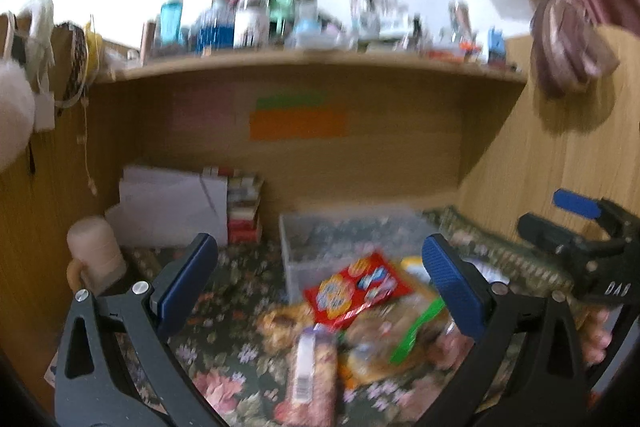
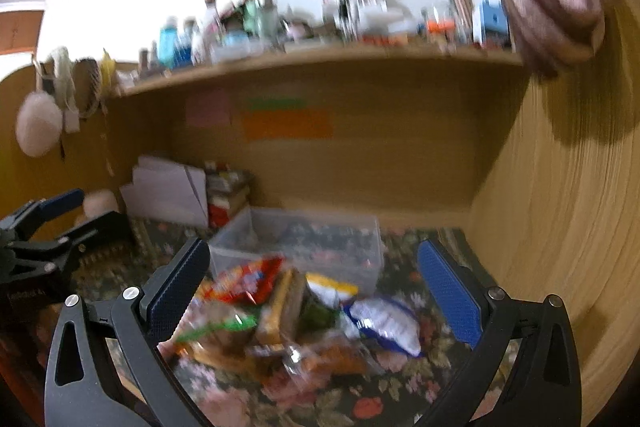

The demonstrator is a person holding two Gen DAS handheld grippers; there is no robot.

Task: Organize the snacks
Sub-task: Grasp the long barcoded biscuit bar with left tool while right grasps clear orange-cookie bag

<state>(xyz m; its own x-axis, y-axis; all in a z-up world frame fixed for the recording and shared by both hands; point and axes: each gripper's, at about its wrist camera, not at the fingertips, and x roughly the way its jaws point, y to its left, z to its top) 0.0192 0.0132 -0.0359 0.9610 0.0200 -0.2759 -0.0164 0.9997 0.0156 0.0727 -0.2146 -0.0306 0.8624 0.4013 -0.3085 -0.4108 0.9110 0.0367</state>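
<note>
Nothing is sorted yet, it seems: the snacks [image 2: 288,315] are piled on the table just in front of the clear box [image 2: 300,247]. Both the left claw [image 1: 320,283] and the right claw [image 2: 316,291] are held apart, empty.

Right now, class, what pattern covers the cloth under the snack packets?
A floral print, pink flowers on dark green, on the tablecloth; clearest in the left wrist view.

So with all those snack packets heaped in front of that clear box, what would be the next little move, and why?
Probably lower the left gripper, open and empty, onto the red packet atop the snack pile. It lies nearest the clear bin, which looks empty through the blur.
</note>
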